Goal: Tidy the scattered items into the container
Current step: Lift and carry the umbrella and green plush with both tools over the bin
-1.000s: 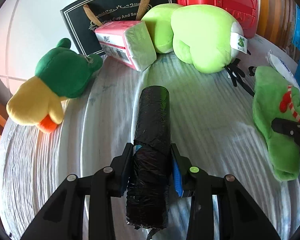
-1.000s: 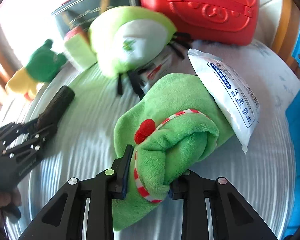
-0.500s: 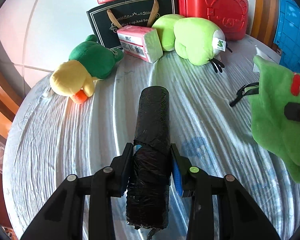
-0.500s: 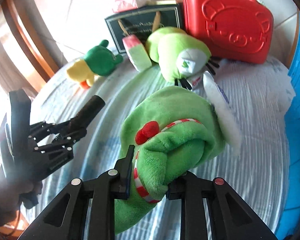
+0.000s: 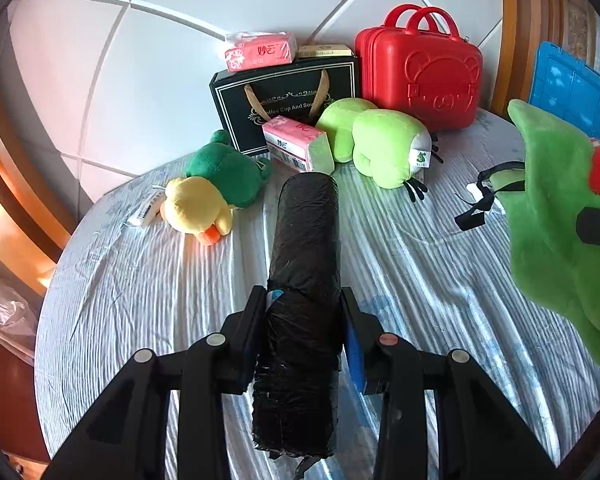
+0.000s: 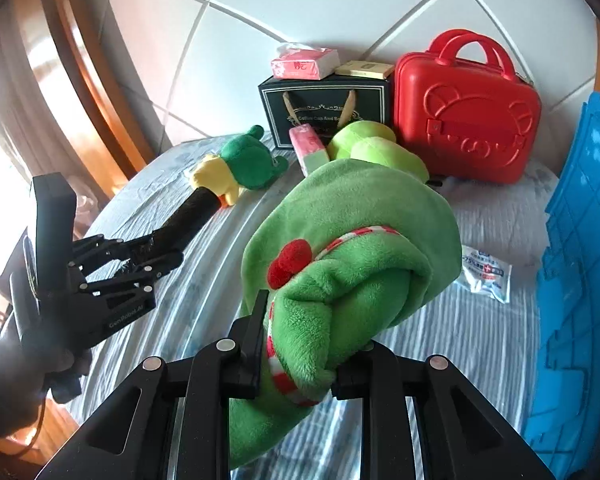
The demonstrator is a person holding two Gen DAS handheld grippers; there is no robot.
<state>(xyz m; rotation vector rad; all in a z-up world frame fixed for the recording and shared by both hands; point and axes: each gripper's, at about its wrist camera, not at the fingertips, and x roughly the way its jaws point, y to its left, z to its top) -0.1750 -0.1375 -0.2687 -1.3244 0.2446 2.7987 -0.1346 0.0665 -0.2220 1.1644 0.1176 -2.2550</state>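
Item 1: soft bright-green plush hat with a red pompom and red-and-white striped trim. Held clear above the desk by the right tongs, whose jaws have just been closing and now pinch the striped brim tight. The bulk of the hat bulges forward and upward of the jaws.

Item 2: black cylindrical roll of plastic bags. Held in the left tongs, partly closed on its near third; long axis runs straight out along the fingers, far end pointing toward the far side of the desk, also off the surface.

Container: blue ribbed plastic crate. It stands at the right edge of the desk, just right of the hat. Judged: the right hand is much the nearer, so the hat goes in first with a short swing right; the roll must cross the whole desk from the left.

Left on the striped desk cloth:
- green-and-yellow plush duck, far left
- pink tissue pack, far centre
- lime plush toy, far centre
- white sachet, near the crate
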